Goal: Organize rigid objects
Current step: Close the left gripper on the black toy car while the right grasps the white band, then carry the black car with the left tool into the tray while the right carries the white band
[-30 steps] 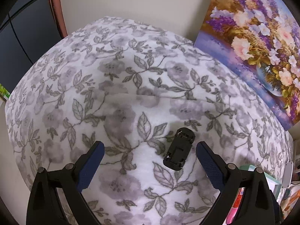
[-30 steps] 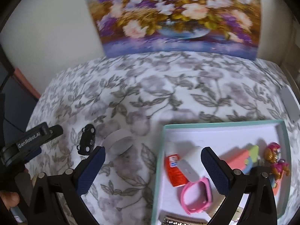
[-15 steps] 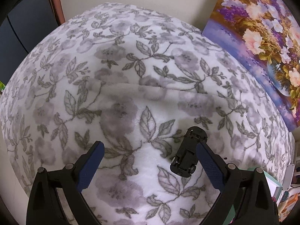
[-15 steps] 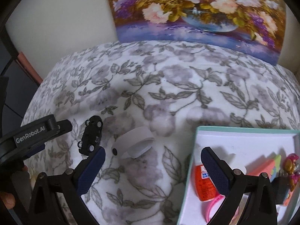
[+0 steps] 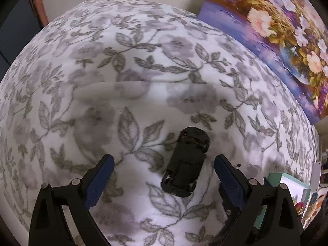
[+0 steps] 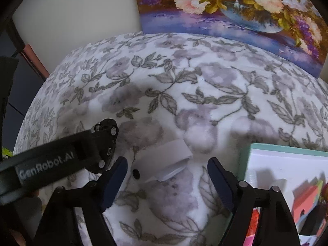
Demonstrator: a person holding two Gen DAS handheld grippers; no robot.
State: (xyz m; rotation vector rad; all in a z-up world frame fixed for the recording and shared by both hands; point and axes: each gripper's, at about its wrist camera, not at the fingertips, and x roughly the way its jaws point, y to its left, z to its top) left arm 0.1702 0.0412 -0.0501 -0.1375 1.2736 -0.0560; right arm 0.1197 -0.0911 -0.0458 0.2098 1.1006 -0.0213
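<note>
A black toy car (image 5: pixel 186 162) lies on the flowered blanket (image 5: pixel 123 71), belly up with its wheels showing. My left gripper (image 5: pixel 163 164) hangs over it, open, the car between its blue pads and nearer the right one. The right wrist view shows the same car (image 6: pixel 106 143), partly behind the left gripper's black arm (image 6: pixel 51 164). A pale grey ring-shaped band (image 6: pixel 162 164) lies beside the car. My right gripper (image 6: pixel 167 164) straddles the band; its jaws are closing, and the pads are still clear of it.
A teal-rimmed white tray (image 6: pixel 287 162) sits at the right, holding a pink block (image 6: pixel 305 201) and other small toys. A flower painting (image 6: pixel 235 6) leans against the wall behind the blanket. The blanket's left edge drops off beside a dark panel (image 6: pixel 12 94).
Both grippers came lower and closer to the blanket. The left one moved over the car. The right one shifted left from the tray to the grey band, and its jaws narrowed.
</note>
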